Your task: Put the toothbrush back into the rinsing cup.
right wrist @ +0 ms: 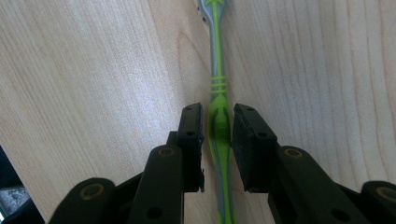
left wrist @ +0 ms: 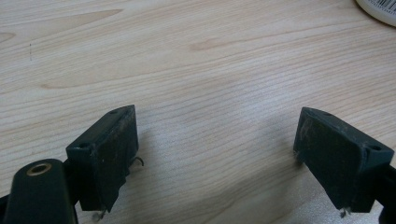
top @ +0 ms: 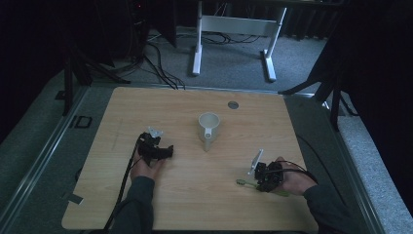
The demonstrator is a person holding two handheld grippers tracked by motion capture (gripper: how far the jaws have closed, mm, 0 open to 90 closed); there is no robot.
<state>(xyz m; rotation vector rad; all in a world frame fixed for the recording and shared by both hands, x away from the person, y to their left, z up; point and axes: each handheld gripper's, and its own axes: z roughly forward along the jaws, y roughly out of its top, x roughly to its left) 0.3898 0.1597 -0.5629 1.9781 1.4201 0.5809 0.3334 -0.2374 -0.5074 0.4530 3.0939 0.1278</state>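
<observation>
1. The right gripper (right wrist: 218, 122) sits low over the wooden table (top: 195, 195), near its right front corner. Its two black jaws flank the handle of a green toothbrush (right wrist: 217, 88), which lies flat on the wood.
2. From the right gripper view, the jaws are drawn in close on either side of the handle. One looks to be touching; on the other side a thin sliver of gap remains, so I read it as nearly clamped, not firmly clamped.
3. The toothbrush head points away from the gripper, toward the table's middle; in the high view the brush (top: 242, 183) pokes out to the left of the hand.
4. The left gripper (left wrist: 215, 154) rests on the table at the left, jaws wide apart, nothing between them, only bare wood.
5. A white cup (top: 209, 127) stands upright near the table centre, well apart from both grippers, handle toward the person.
6. Judgement: the step in hand is securing the brush. To do it well, finish closing squarely on the thick green part of the handle, keeping the jaws level so the brush does not roll or squirt sideways.
7. Lift only once both pads press; a slim handle can pivot, so raise slowly.
8. If the cup is the goal, keep the brush head clear of the rim while approaching.
</observation>
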